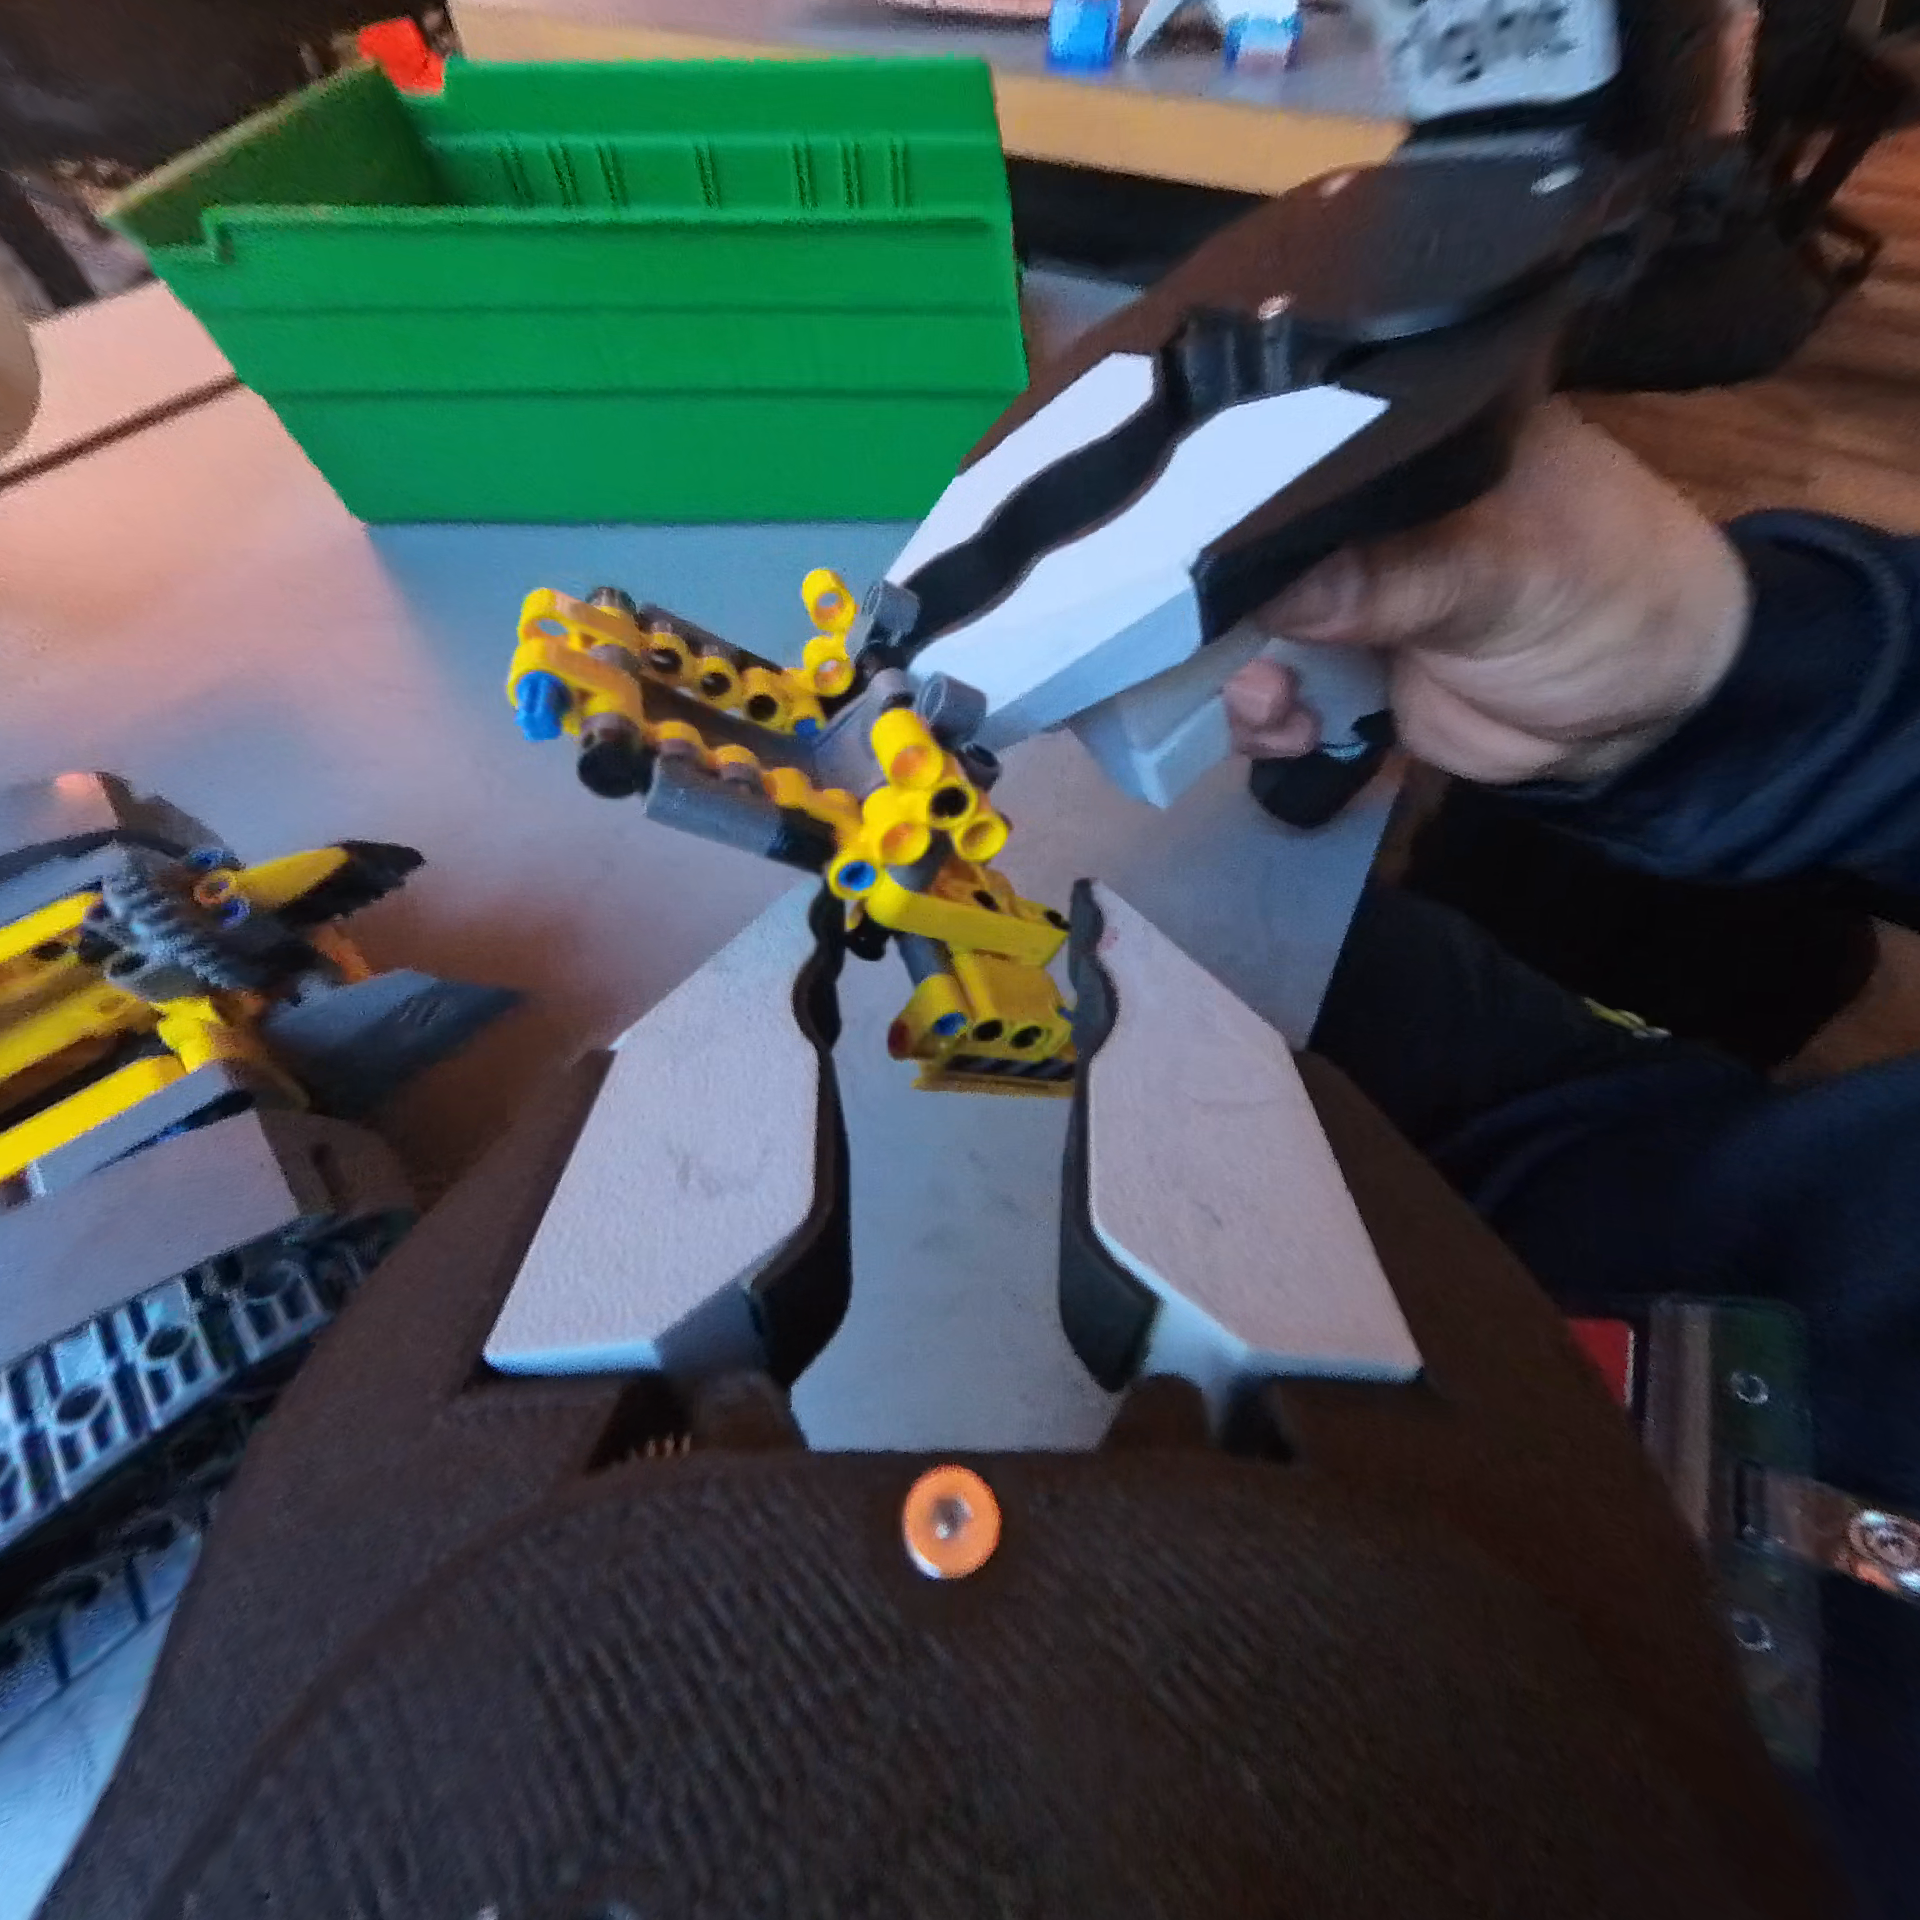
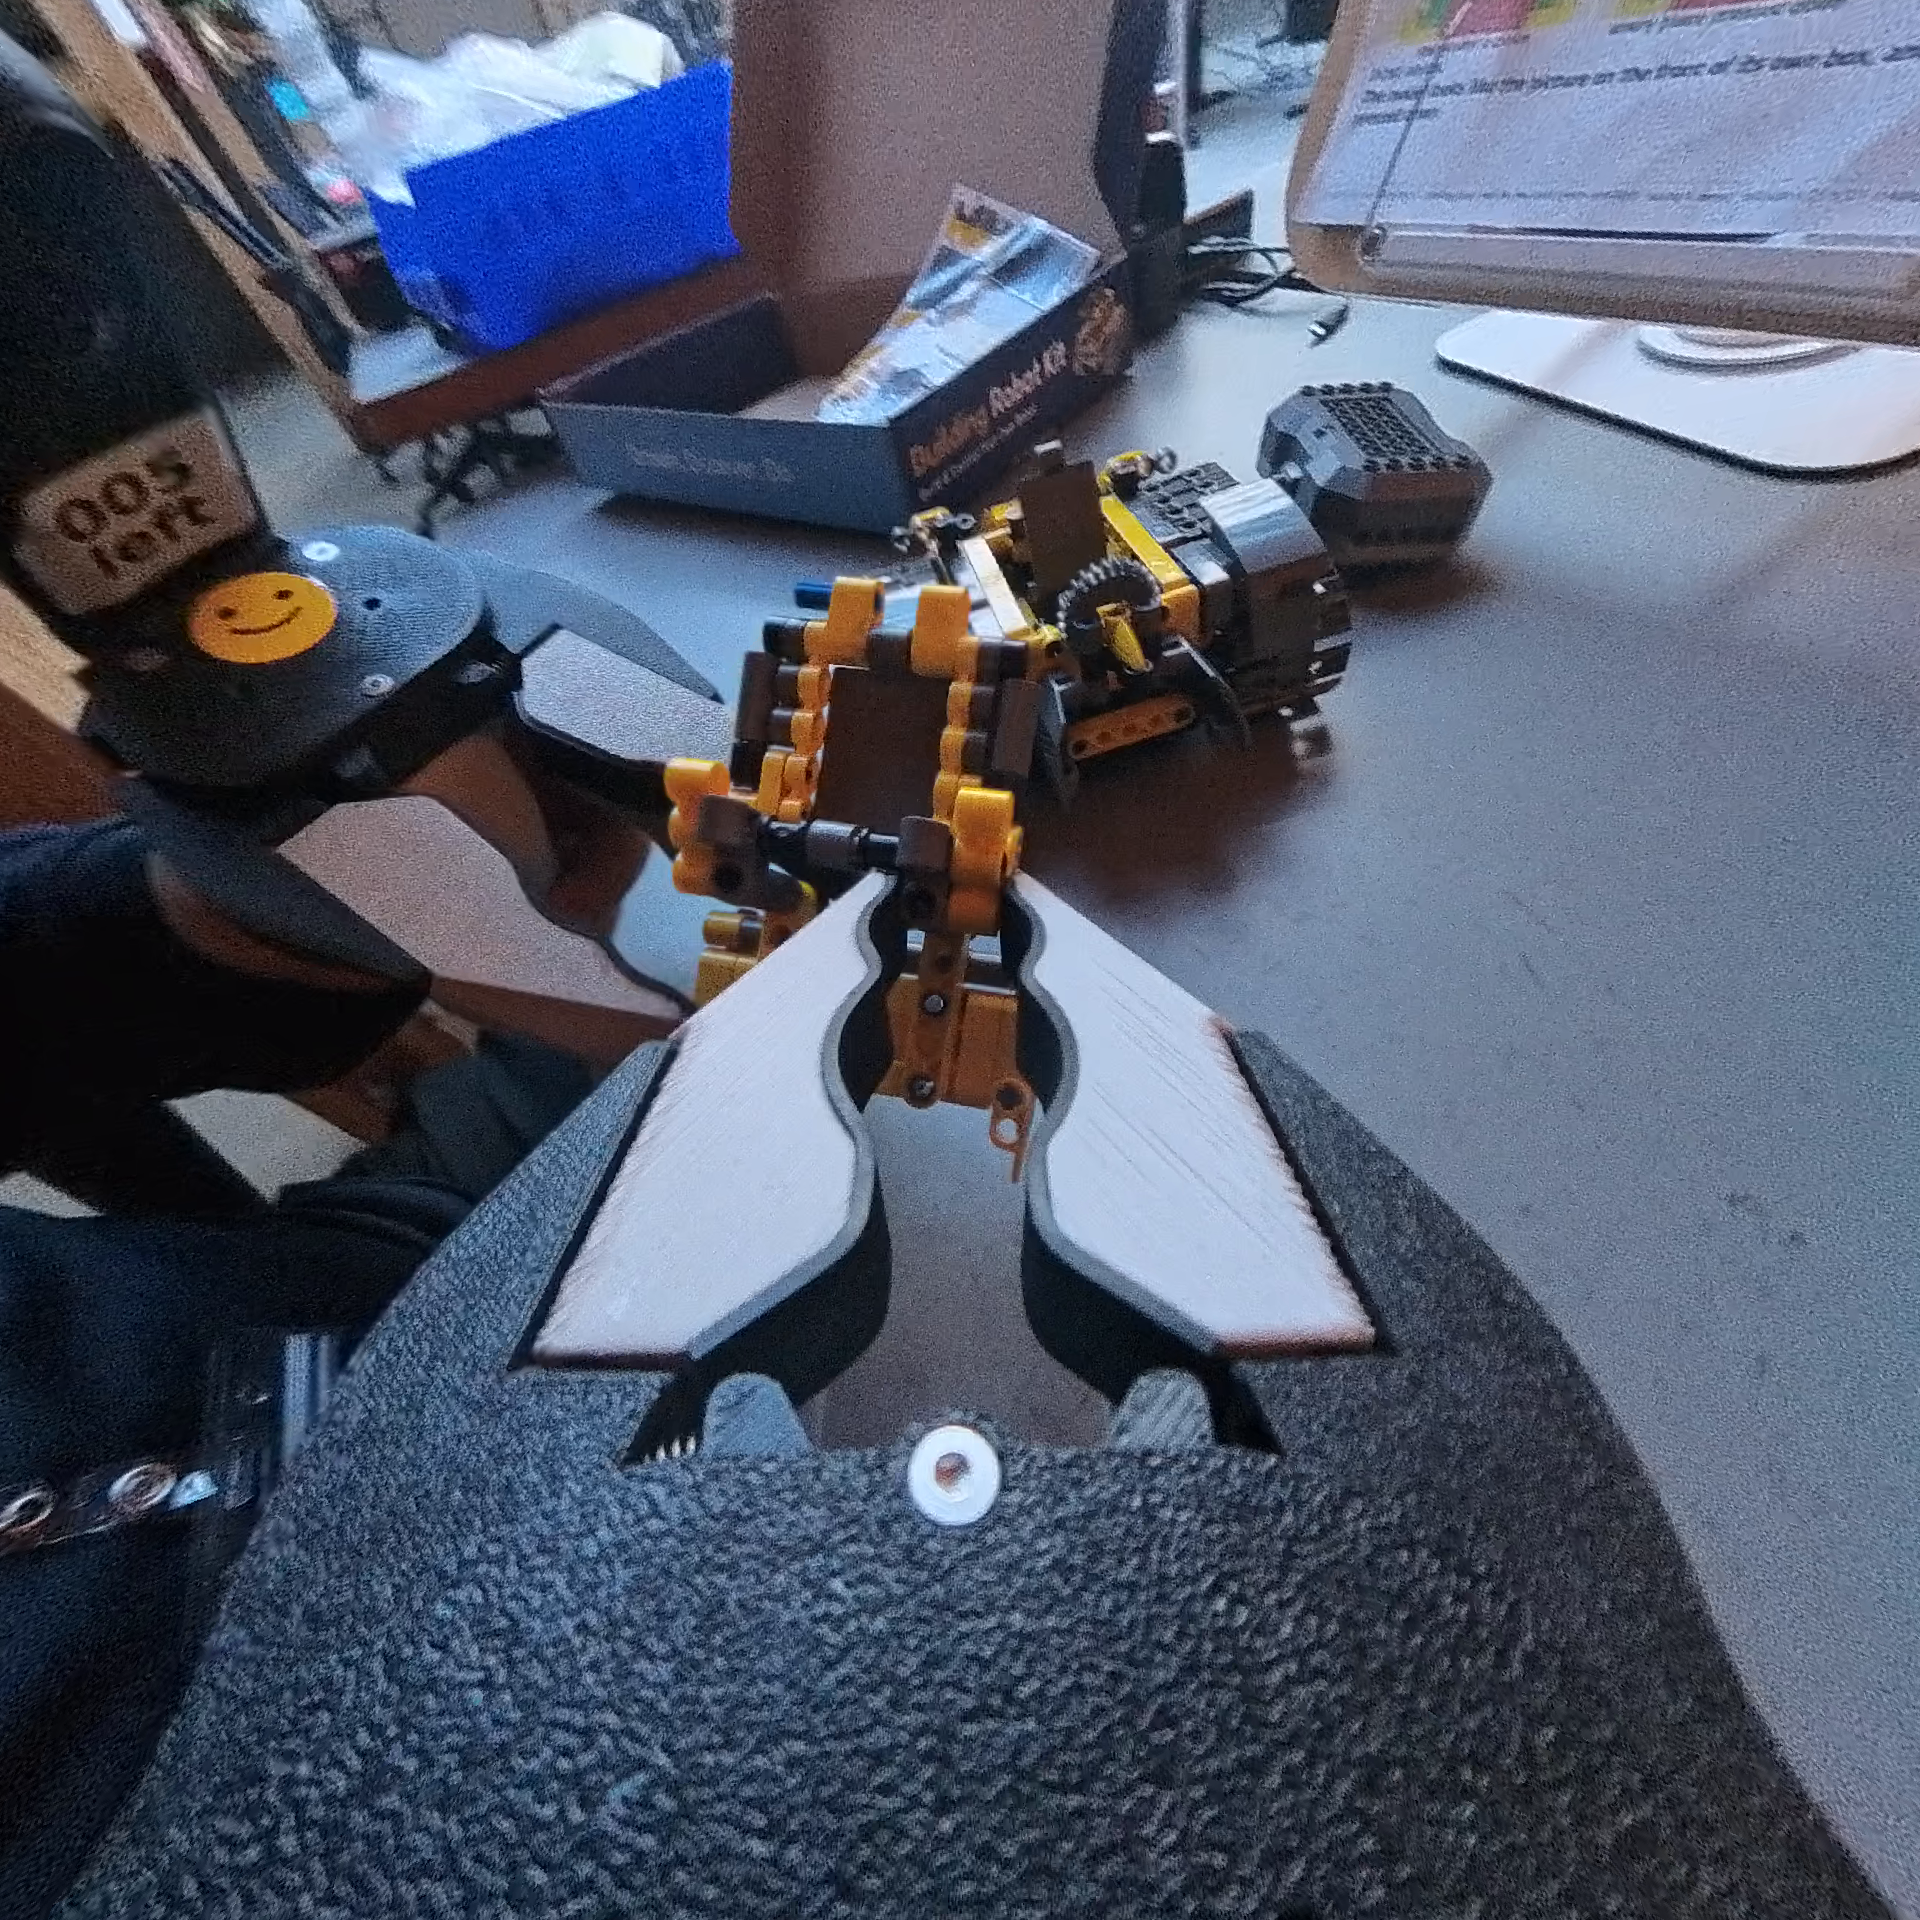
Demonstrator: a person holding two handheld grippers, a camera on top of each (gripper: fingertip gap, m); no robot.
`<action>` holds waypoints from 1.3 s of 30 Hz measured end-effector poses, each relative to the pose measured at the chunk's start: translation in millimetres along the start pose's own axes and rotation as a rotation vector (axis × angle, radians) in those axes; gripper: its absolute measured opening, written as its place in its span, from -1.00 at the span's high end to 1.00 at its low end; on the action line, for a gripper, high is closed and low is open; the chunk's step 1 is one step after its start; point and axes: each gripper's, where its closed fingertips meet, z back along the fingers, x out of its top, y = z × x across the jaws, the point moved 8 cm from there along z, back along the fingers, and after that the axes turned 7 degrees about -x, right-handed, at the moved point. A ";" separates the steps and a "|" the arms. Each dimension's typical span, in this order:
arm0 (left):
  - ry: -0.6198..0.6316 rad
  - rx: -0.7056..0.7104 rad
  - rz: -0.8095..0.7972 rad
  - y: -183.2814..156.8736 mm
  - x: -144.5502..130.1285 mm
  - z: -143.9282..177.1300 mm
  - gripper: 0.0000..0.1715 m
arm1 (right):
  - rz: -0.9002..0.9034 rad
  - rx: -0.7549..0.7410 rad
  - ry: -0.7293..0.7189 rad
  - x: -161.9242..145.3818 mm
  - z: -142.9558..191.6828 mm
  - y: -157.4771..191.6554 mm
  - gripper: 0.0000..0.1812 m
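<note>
A yellow, grey and black brick assembly (image 1: 831,769) made of pinned beams is held in the air above the grey table (image 1: 260,675) between both grippers. My left gripper (image 1: 951,914) is closed on its near yellow end, with one fingertip on each side of a yellow beam. My right gripper (image 2: 951,883) is shut on the other end of the assembly (image 2: 935,831), around a yellow and grey part. The right gripper also shows in the left wrist view (image 1: 920,655), coming in from the upper right in a person's hand (image 1: 1507,644). The left gripper shows in the right wrist view (image 2: 675,717), at the left.
A green plastic bin (image 1: 623,312) stands behind the assembly. A yellow and black model vehicle (image 2: 1143,644) lies on the table, with black tracks (image 1: 156,1371) and a dark grey block (image 2: 1371,457) by it. An open cardboard box (image 2: 831,436) and a monitor stand (image 2: 1662,384) stand farther back.
</note>
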 end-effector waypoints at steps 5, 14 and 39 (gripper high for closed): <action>-0.068 0.187 -0.060 3.8 2.6 9.8 0.79 | 0.127 -0.114 0.023 -1.0 -5.1 10.8 0.84; 0.025 0.349 -0.369 -7.7 8.5 11.3 0.83 | 0.130 -0.083 0.020 7.2 -6.9 16.6 0.84; 0.061 0.302 -0.327 7.8 10.4 9.9 0.93 | -0.248 0.018 0.067 47.5 -16.2 -41.0 0.86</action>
